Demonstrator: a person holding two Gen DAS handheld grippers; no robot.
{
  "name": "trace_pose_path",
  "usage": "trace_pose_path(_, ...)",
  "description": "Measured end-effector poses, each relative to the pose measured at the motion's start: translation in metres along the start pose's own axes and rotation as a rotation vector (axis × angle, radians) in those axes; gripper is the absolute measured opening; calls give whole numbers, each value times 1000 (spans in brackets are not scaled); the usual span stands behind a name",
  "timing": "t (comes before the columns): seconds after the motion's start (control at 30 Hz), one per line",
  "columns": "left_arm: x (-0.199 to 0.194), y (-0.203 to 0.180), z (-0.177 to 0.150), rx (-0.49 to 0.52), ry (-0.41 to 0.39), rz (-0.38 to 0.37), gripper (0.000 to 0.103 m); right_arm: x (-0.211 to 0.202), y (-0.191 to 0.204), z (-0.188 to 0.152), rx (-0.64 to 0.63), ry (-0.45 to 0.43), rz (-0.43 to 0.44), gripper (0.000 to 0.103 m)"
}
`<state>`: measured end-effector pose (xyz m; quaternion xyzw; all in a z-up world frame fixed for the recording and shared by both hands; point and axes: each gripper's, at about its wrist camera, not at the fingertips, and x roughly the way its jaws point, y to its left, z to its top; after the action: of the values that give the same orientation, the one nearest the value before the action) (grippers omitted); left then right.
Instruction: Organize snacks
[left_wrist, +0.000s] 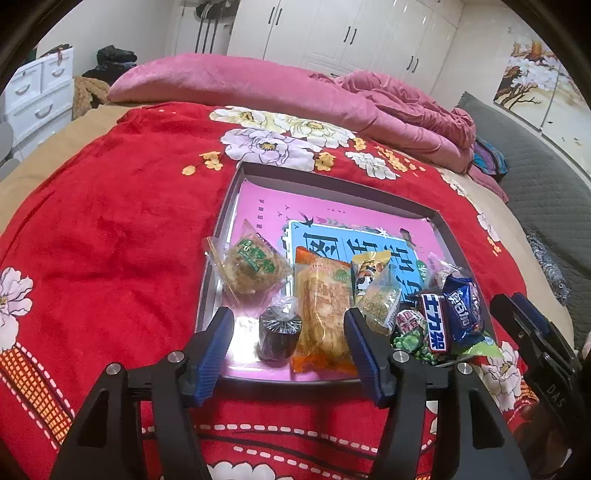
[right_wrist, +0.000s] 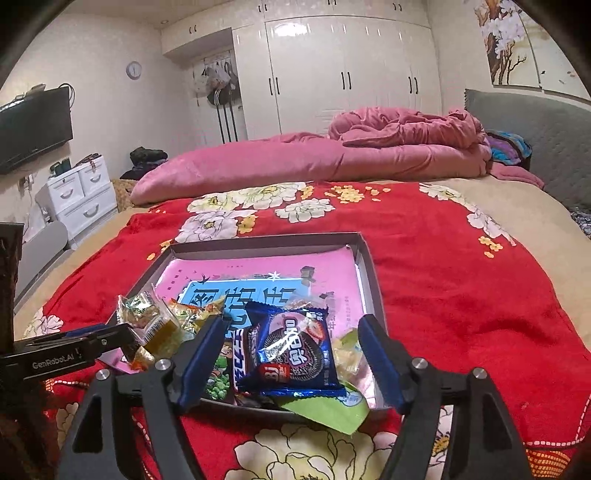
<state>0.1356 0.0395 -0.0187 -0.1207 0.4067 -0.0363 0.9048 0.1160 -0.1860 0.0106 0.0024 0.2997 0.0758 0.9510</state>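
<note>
Open right tongs (right_wrist: 288, 354), blue cookie packet (right_wrist: 295, 350), tray (right_wrist: 365, 266)

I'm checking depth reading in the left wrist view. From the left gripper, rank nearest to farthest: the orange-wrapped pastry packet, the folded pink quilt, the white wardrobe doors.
1. Orange-wrapped pastry packet: in the tray, between the left gripper fingers.
2. Folded pink quilt: across the bed's far side.
3. White wardrobe doors: back wall.

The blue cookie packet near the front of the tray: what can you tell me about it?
The blue cookie packet is a glossy sealed foil wrapper with crimped ends, printed with a dark sandwich cookie, white lettering and a red corner label. It lies slanted on top of other snacks at the near end of the tray, overlapping a green wrapper. Nothing grips it.
</note>
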Motion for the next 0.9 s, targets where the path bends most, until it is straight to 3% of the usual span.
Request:
trace_pose_path(0.17,-7,2,0,2,-20,20,72,-9,-2,0,11,-23,-14,80)
trace_pose_path(0.33,-21,9,-1,-17,-58,91,75,-19,-2,-2,16,-24,-9,81)
trace_pose_path(0.6,-48,1,-24,-12,-10,15,77,-38,10,-15,20,21,29,87)
trace_pose_path(0.9,-74,-8,-54,14,37,4,79,-69,21,-36,15,77,57,96)
